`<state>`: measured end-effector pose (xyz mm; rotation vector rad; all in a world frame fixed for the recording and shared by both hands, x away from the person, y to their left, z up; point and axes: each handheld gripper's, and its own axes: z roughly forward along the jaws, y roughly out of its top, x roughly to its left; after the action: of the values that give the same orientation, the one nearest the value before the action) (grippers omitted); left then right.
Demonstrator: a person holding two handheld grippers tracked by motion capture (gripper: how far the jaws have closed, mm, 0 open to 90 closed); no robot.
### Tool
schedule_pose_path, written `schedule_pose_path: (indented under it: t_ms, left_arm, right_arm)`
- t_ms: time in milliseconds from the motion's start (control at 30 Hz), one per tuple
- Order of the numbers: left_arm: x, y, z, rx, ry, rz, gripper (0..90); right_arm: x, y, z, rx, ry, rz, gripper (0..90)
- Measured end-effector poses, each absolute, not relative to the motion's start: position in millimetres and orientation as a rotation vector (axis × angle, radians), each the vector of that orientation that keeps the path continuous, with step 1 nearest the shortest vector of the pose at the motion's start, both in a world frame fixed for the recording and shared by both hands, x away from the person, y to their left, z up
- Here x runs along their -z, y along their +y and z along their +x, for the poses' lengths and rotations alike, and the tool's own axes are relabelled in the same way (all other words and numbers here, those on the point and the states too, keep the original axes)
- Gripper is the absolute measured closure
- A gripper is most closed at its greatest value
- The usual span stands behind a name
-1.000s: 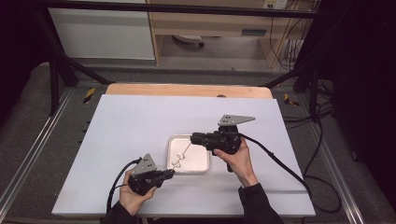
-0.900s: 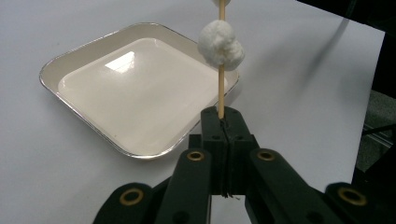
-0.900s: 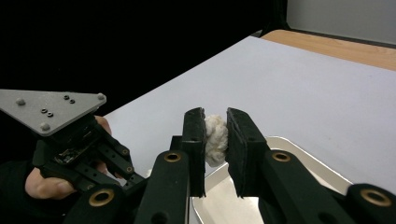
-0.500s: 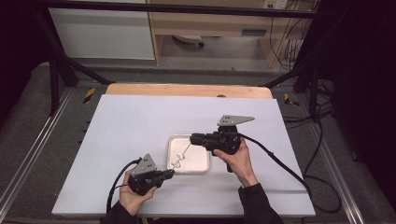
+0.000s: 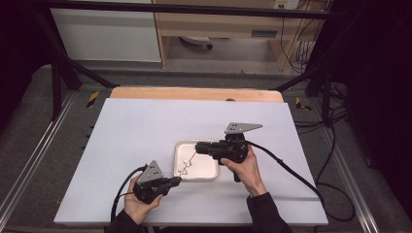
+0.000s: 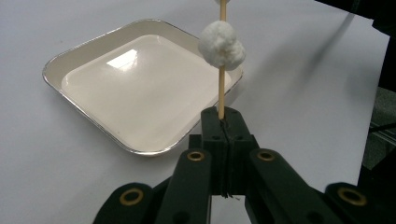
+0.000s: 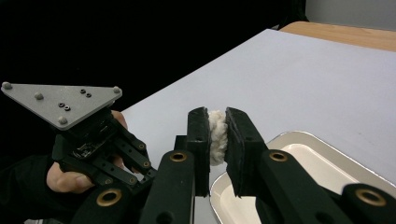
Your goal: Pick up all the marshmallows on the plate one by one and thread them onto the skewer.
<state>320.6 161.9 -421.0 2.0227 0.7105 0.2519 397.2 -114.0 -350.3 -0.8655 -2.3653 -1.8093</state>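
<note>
A thin wooden skewer (image 6: 221, 91) stands up from my left gripper (image 6: 224, 126), whose jaws are shut on its lower end. A white marshmallow (image 6: 222, 45) is threaded partway up it. In the high view the left gripper (image 5: 177, 180) sits at the front left corner of a shallow white metal tray (image 5: 209, 172), and the skewer (image 5: 190, 159) slants up over the tray toward my right gripper (image 5: 198, 145). The right gripper (image 7: 217, 122) is shut on a second white marshmallow (image 7: 216, 136) at the skewer's upper end, above the tray's rim (image 7: 299, 136).
The tray (image 6: 84, 60) lies in the near middle of a white tabletop (image 5: 145, 126) with a wooden strip (image 5: 194, 93) along its far edge. The left hand and its grey plate (image 7: 60, 105) are close below the right gripper. Cables (image 5: 291, 172) trail off both grippers.
</note>
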Motion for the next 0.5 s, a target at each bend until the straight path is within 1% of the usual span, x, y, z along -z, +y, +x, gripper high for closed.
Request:
schedule_pose_path:
  t_ms: [500]
  left_arm:
    - [421.5, 160.4, 320.4, -0.258, 0.714, 2.037, 89.0]
  right_arm:
    - [357.3, -113.9, 392.6, 1.820, -2.324, -0.845, 81.2]
